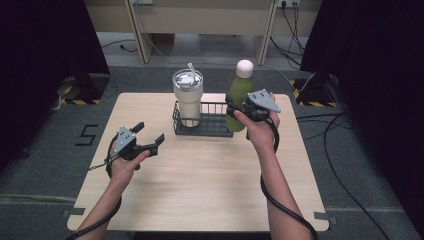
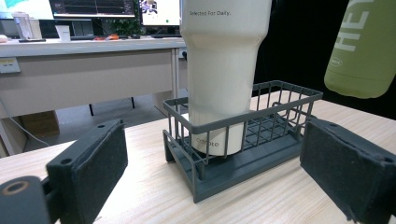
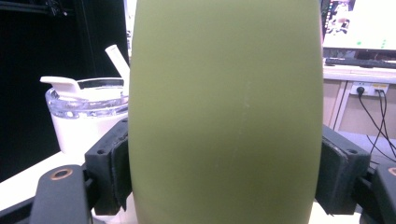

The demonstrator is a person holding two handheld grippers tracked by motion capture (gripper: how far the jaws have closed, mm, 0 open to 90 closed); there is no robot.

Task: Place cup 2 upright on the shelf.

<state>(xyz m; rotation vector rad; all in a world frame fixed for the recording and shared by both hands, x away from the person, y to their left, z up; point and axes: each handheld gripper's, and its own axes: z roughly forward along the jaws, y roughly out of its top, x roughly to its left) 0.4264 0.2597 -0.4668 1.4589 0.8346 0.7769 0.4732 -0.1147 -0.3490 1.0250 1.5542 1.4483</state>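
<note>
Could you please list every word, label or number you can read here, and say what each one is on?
"Selected For Daily." on the upper tumbler.
A small logo low on the tumbler, seen behind the basket wire: too blurred to read for sure.
"HE..." in big white letters on the green bottle, cut off by the frame edge.
A small oval mark on the bottle: too small to read.
"5" in black on the floor left of the table.
</note>
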